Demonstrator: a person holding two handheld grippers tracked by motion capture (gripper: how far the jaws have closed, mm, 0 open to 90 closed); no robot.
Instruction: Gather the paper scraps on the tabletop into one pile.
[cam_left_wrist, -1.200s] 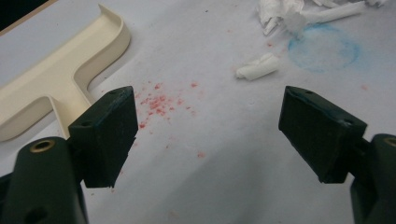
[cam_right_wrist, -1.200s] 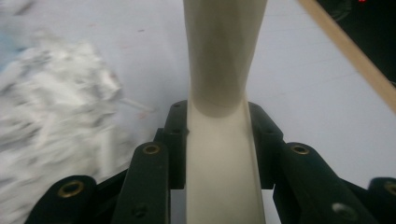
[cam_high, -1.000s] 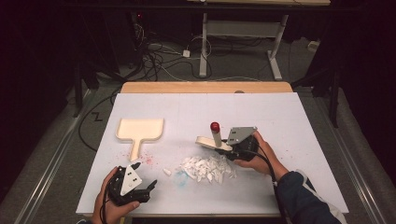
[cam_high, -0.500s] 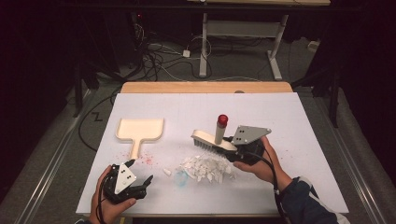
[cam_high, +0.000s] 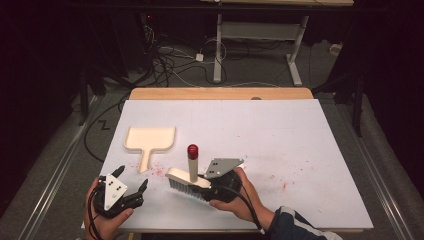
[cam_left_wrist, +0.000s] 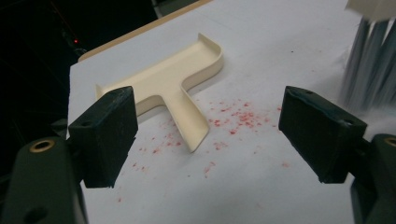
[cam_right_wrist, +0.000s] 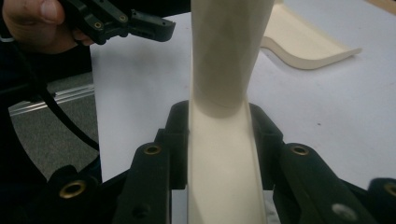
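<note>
Your right gripper (cam_high: 207, 186) clamps the cream brush (cam_high: 187, 181) by its back, both jaws pressed against its sides; the brush's bristles rest on the white table (cam_high: 280, 135) near its front edge, and its red-capped handle stands upright. Your left gripper (cam_high: 131, 182) hovers at the front left corner with its jaws spread wide and nothing between them. The cream dustpan (cam_high: 149, 141) lies flat beyond it, handle toward you, with red specks (cam_left_wrist: 233, 119) scattered beside the handle.
</note>
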